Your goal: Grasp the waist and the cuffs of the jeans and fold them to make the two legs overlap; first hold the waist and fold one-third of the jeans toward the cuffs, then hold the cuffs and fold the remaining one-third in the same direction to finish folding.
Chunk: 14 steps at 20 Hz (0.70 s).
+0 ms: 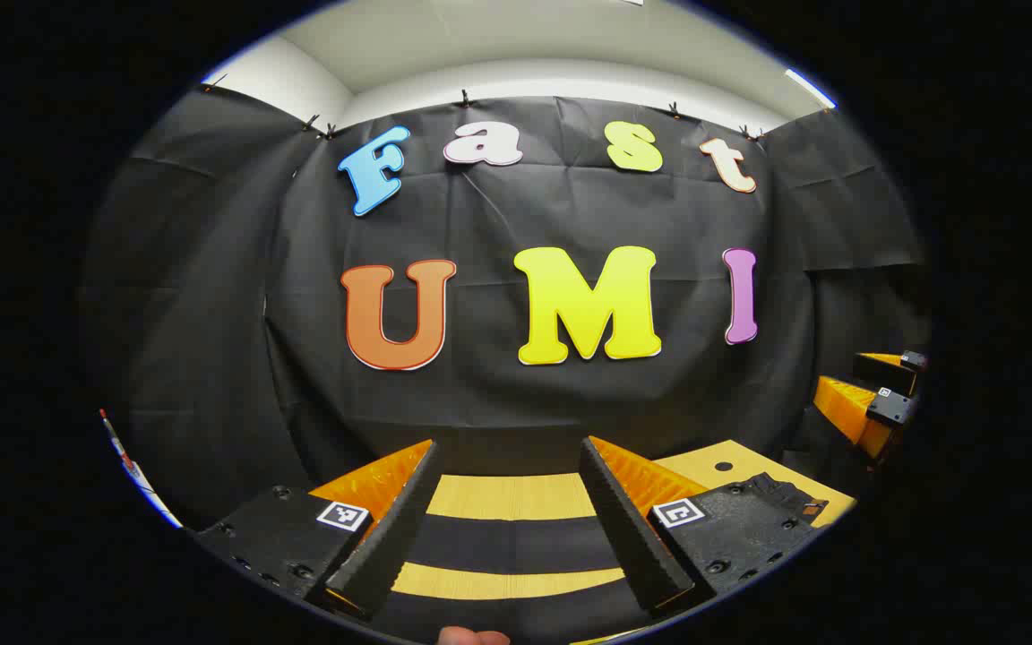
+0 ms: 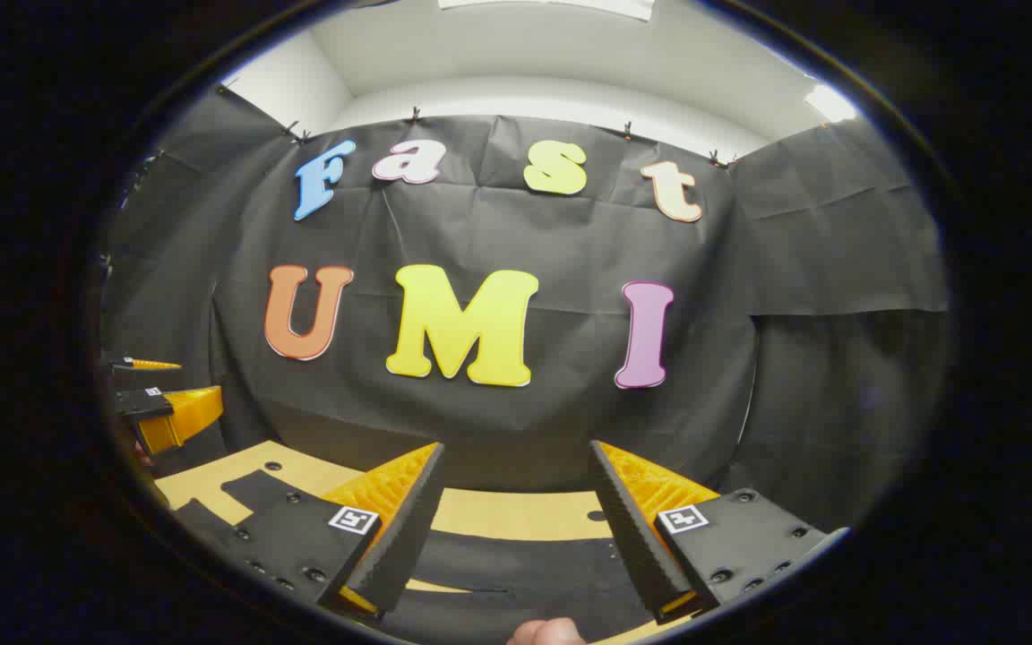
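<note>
In the left gripper view the left tool (image 1: 516, 520) hangs above the worktop (image 1: 516, 495) with its two fingers (image 1: 391, 537) spread wide and nothing between them. Past and below the fingertips the black jeans (image 1: 507, 545) lie flat on the worktop as dark bands, with strips of yellow wood showing between them (the two legs, it seems, lying apart). More dark denim sits beside the right-hand finger, out toward the worktop's edge. Farther off on that side, raised above the worktop, is the right tool (image 1: 874, 394), seen from the side.

In the right gripper view the right tool (image 2: 516, 528) also hovers with its fingers (image 2: 632, 537) held apart, gripping nothing. The jeans (image 2: 516, 564) lie beneath and just ahead of the fingertips, spreading off to the left across the worktop (image 2: 516, 513). Beyond them at the far left is the left tool (image 2: 167, 412). A fingertip (image 2: 547, 632) of the person shows at the bottom edge, behind the tool.
</note>
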Tool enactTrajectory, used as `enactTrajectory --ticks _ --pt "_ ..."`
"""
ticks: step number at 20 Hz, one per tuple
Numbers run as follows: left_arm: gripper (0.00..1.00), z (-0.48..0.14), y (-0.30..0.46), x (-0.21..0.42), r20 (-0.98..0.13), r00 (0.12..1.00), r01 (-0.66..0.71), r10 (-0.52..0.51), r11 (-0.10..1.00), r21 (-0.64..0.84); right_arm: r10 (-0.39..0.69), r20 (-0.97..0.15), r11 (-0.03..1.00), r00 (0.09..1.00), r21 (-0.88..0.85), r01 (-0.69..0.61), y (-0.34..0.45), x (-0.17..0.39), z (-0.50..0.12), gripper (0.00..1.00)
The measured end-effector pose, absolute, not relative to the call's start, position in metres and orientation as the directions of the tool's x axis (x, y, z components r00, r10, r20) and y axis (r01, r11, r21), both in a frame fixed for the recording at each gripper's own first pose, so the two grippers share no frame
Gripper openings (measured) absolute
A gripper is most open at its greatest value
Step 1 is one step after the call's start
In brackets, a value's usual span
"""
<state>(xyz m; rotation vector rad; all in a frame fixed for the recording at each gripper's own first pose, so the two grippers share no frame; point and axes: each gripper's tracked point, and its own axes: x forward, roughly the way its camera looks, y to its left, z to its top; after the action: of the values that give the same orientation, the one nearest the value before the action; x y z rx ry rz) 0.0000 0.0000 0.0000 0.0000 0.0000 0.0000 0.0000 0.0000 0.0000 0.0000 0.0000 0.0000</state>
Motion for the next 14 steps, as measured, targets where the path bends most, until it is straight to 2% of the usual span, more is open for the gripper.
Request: enactTrajectory --ticks 1,2,3,14 --pt "0.99 -0.001 -0.002 0.000 -0.002 1.000 0.002 -0.002 1.000 0.000 -0.001 -0.002 1.000 1.000 0.000 0.001 -0.001 0.001 0.000 0.96" --pt "0.94 0.000 -0.003 0.001 0.000 1.000 0.001 -0.001 1.000 0.001 -0.002 -0.005 1.000 1.000 -0.001 0.002 -0.003 0.002 -0.002 0.96" --pt "0.99 0.000 -0.002 0.002 0.001 1.000 0.002 -0.002 1.000 0.001 -0.001 -0.006 1.000 1.000 -0.003 0.001 -0.004 0.002 -0.001 0.96" --pt "0.99 -0.012 0.009 0.007 -0.041 0.999 -0.036 0.035 0.999 -0.021 -0.012 -0.028 1.000 1.000 0.001 0.012 -0.020 0.015 -0.012 0.96"
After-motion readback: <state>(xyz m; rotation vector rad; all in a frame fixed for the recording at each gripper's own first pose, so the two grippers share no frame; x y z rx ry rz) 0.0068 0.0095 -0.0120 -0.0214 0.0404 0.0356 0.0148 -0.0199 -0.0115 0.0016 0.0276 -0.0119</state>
